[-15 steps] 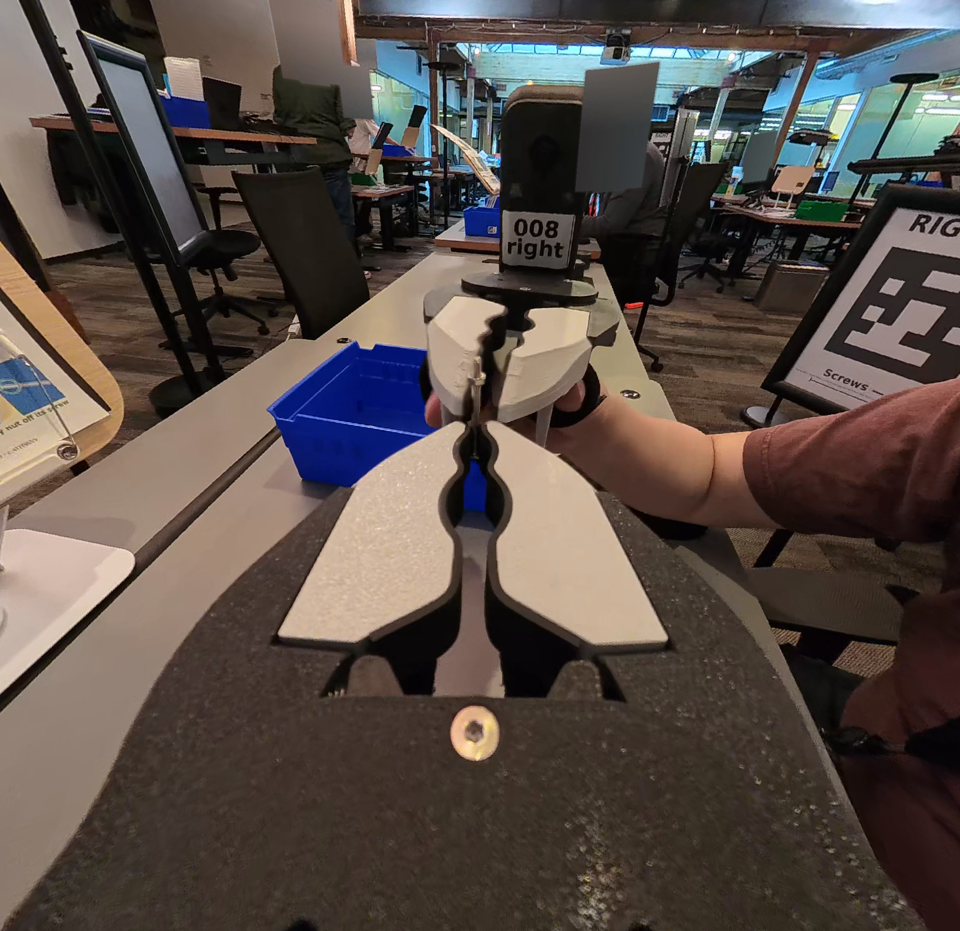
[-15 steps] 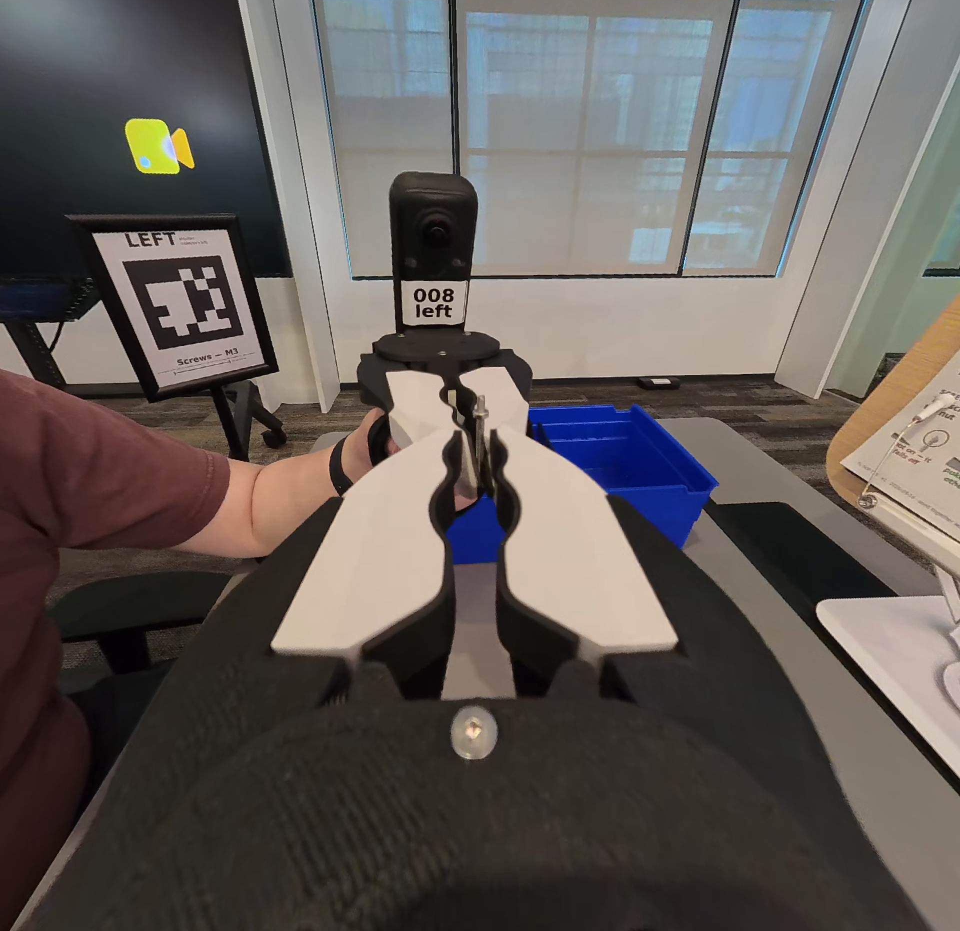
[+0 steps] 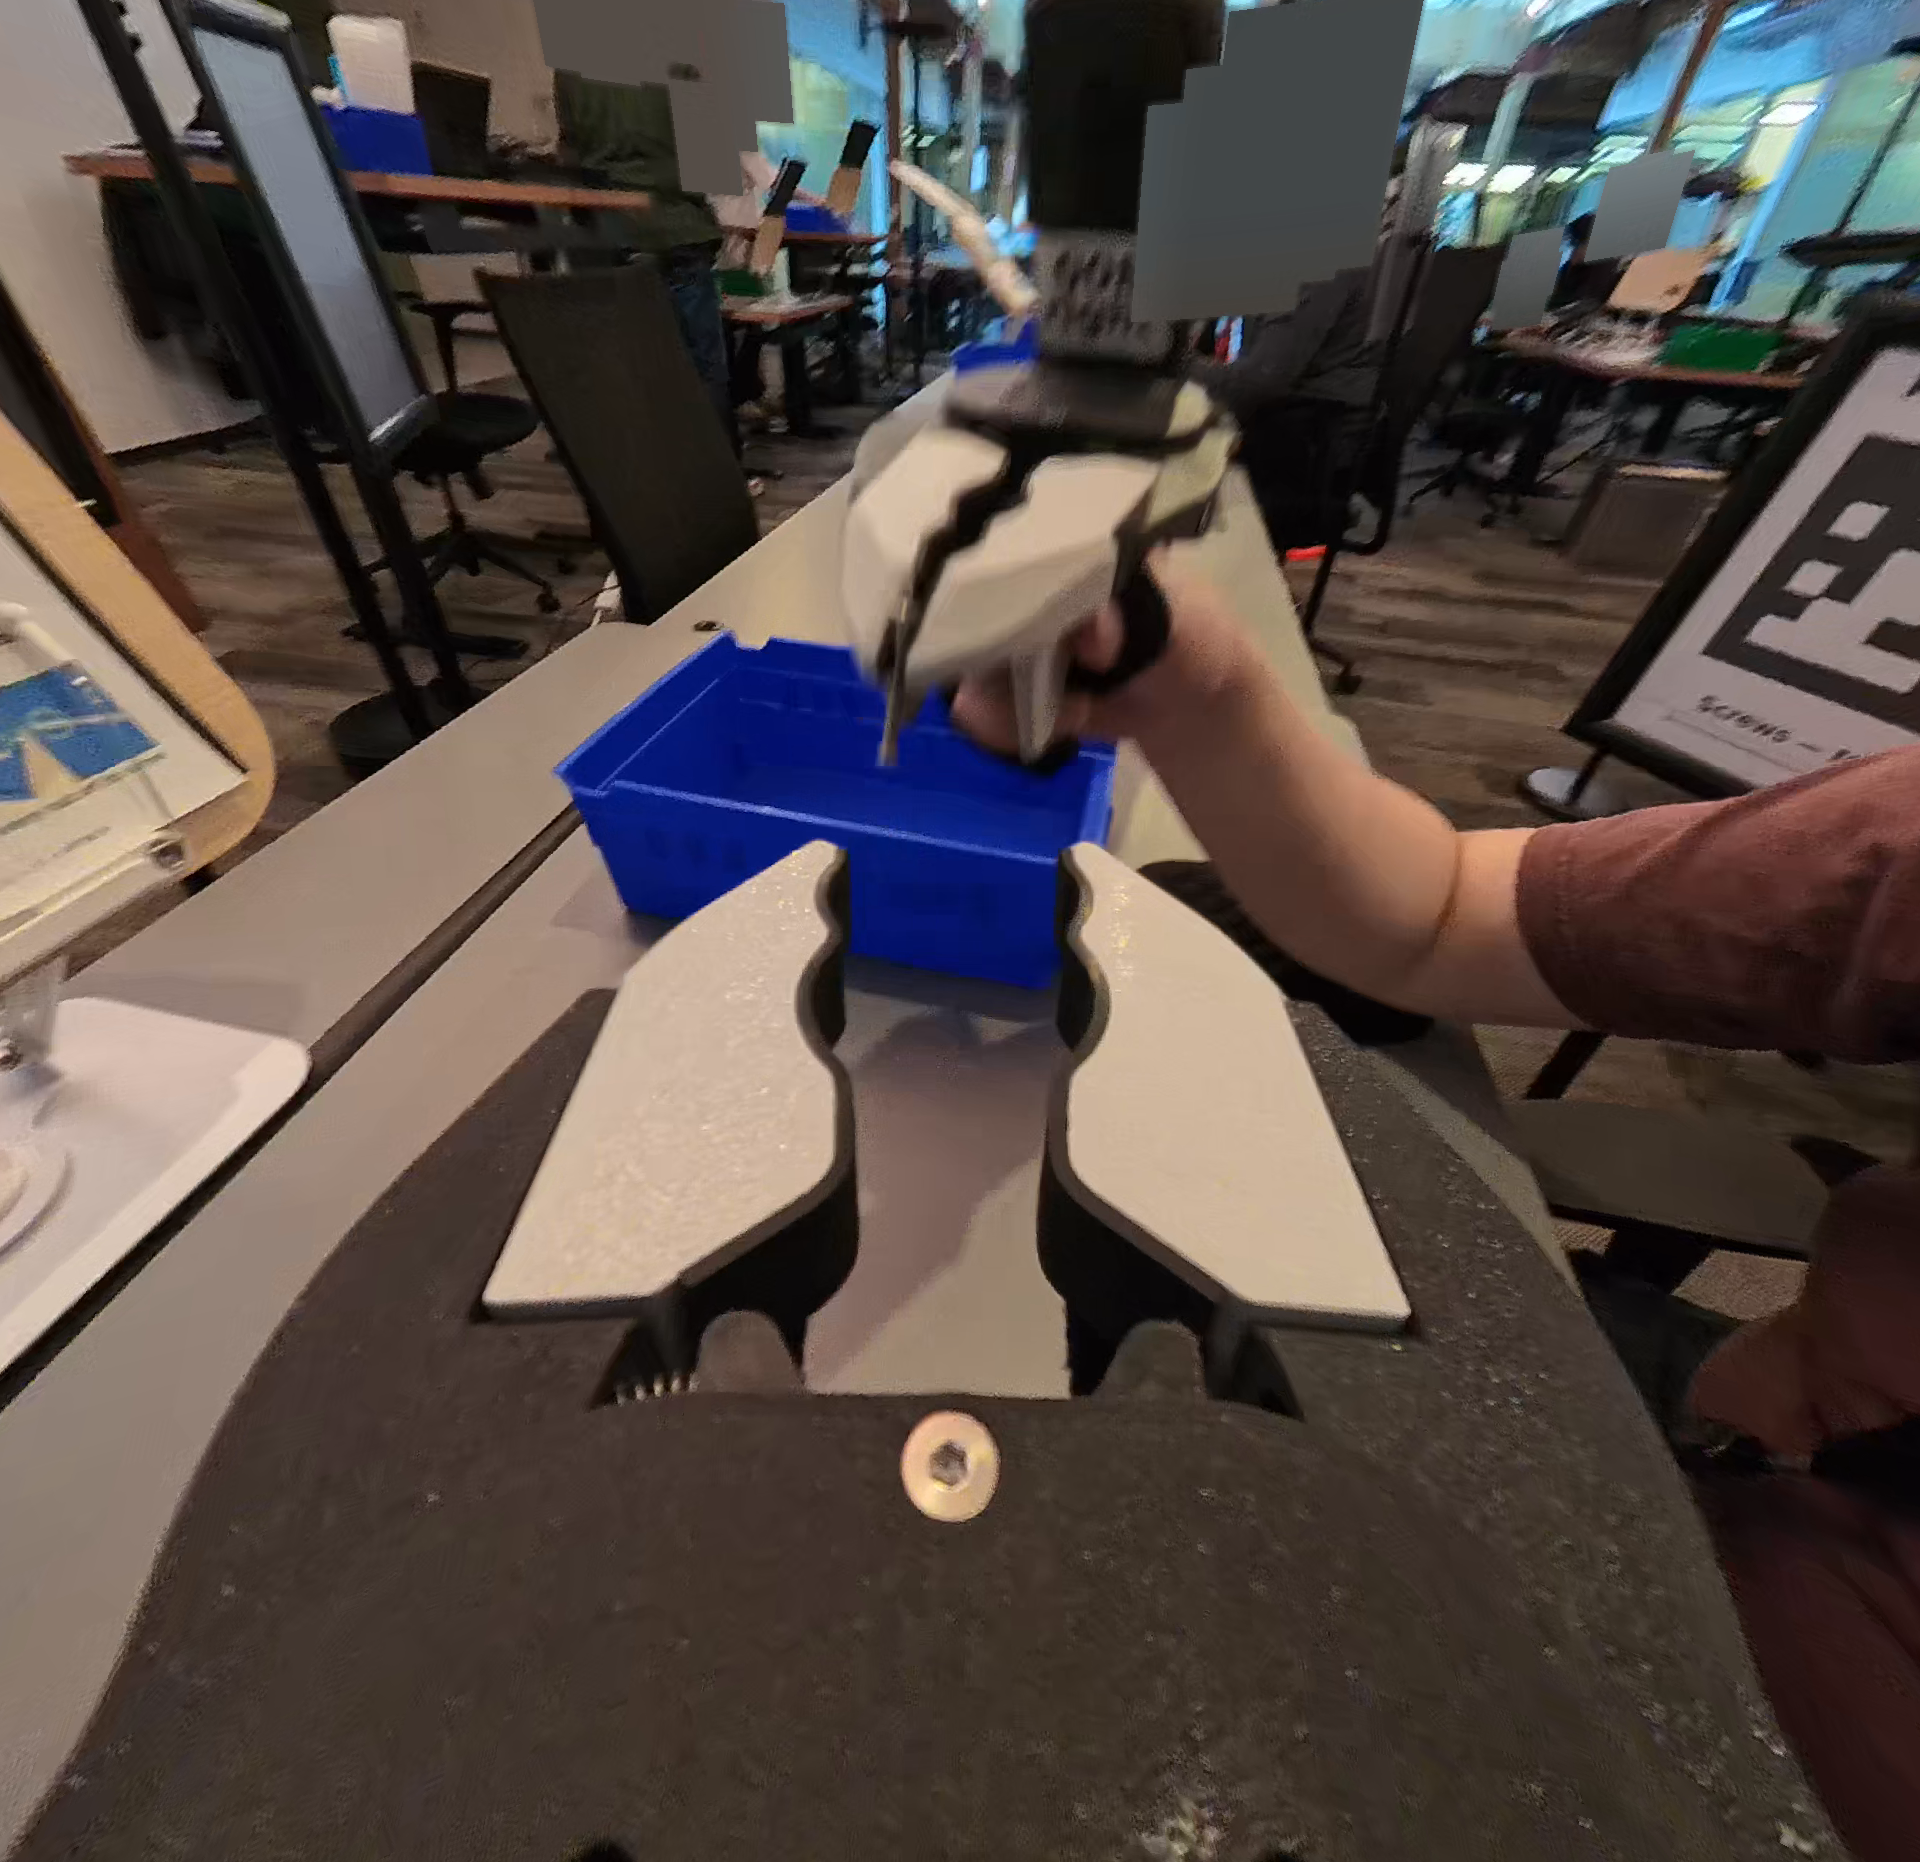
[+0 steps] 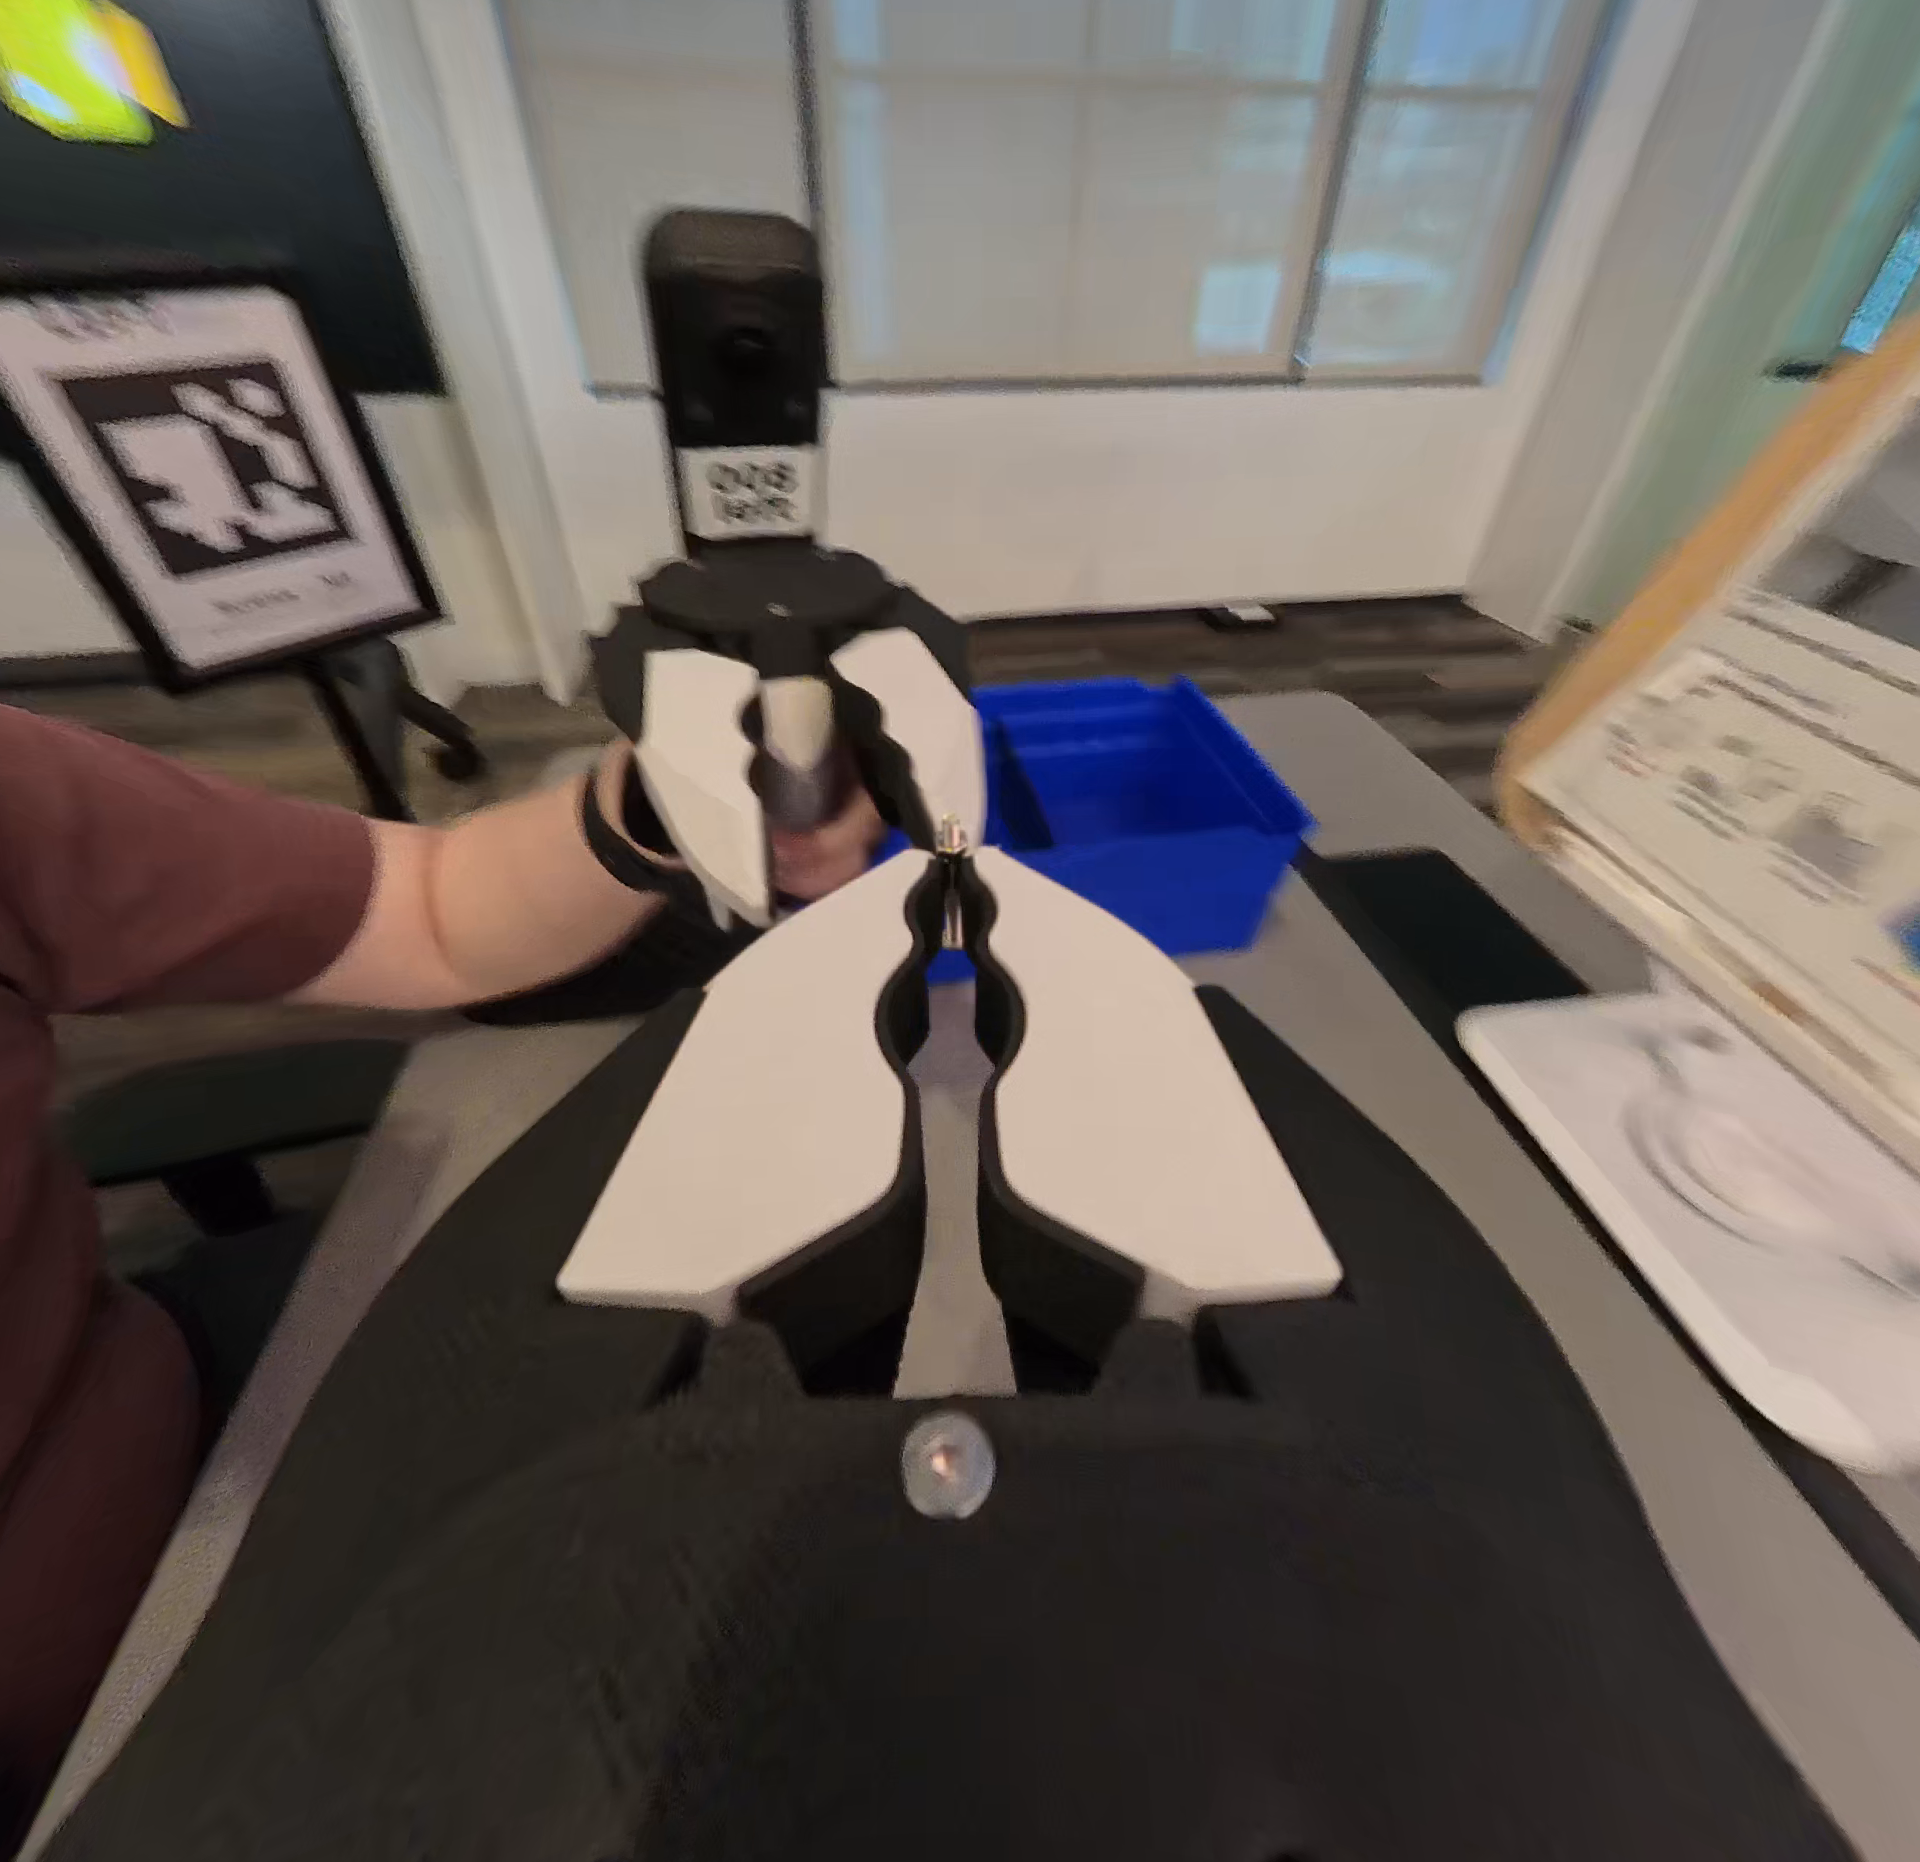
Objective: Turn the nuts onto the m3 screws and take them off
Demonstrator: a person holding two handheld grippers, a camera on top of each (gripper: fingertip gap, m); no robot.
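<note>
Standing at the far left of the left wrist view, a framed instruction sheet (image 3: 73, 763) rests on a white base at the edge of the grey counter (image 3: 343, 877). Toward the middle, a blue bin (image 3: 831, 825) sits on the counter; what lies inside it cannot be made out from either view. In front of the bin, the left hand-held gripper (image 3: 951, 919) has its two grey fingers (image 3: 717, 1064) spread well apart with nothing between them. Above the bin, the right hand-held gripper (image 3: 904, 659), held by a person's hand (image 3: 1143, 669), is clamped on a thin m3 screw (image 3: 891, 706) that hangs down over the bin's open top. Farther right, a black-framed marker sign (image 3: 1808, 607) stands on the floor. In the right wrist view, the screw (image 4: 948, 882) is pinched upright between the closed tips of the right hand-held gripper (image 4: 948, 877), with a small nut-like piece (image 4: 948, 833) at its top end, though blur keeps that uncertain. The left hand-held gripper (image 4: 821, 877) shows just beyond, fingers parted, and the bin (image 4: 1132, 825) lies behind and to the right.
</note>
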